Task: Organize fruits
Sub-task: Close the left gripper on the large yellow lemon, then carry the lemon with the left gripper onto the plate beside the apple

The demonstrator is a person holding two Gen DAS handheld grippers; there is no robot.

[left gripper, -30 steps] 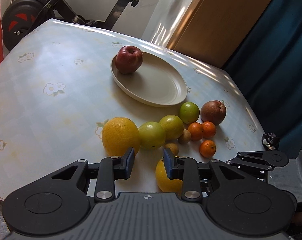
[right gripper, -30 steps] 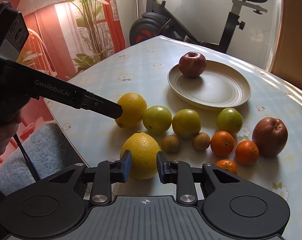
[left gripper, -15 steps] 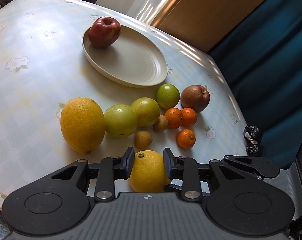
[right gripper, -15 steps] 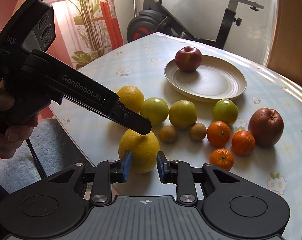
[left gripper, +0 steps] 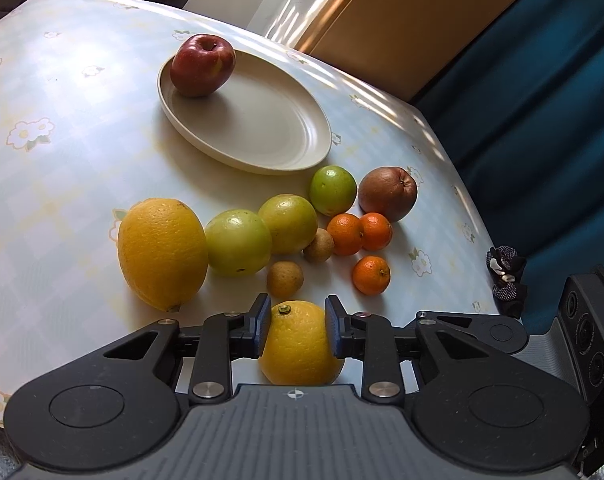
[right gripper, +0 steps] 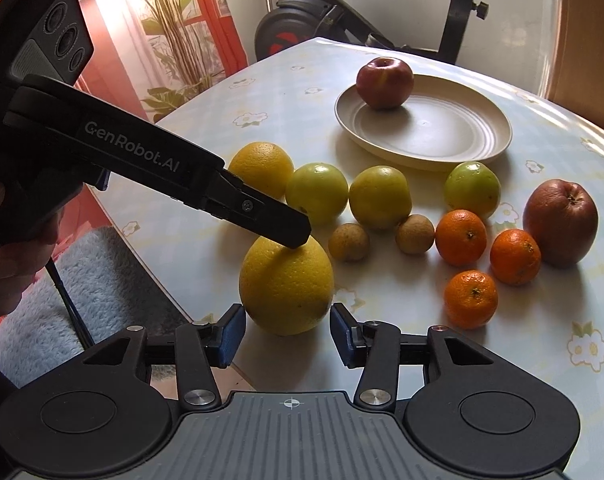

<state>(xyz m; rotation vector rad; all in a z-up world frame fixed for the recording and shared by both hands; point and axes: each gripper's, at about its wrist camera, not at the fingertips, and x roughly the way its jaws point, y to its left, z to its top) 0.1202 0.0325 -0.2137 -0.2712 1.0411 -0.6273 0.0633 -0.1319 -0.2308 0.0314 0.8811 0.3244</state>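
A yellow citrus (left gripper: 298, 344) lies near the table's front edge. My left gripper (left gripper: 298, 326) straddles it; its jaws are closing and both blue pads touch the rind. In the right wrist view a left finger (right gripper: 278, 228) rests on top of the same citrus (right gripper: 286, 284). My right gripper (right gripper: 288, 338) is just behind the fruit, its jaws opening and its pads clear of the fruit. A red apple (left gripper: 202, 66) sits on the far rim of the beige plate (left gripper: 262, 136).
Loose on the table are a large orange (left gripper: 162, 252), three green-yellow fruits (left gripper: 238, 242), two small brown fruits (left gripper: 284, 279), three mandarins (left gripper: 370, 275) and a dark apple (left gripper: 387, 194). A hand (right gripper: 6, 264) holds the left gripper. An exercise bike (right gripper: 302, 28) stands behind the table.
My left gripper swung over from beside the large orange and settled around the yellow citrus. My right gripper's jaws, narrow before, have spread apart.
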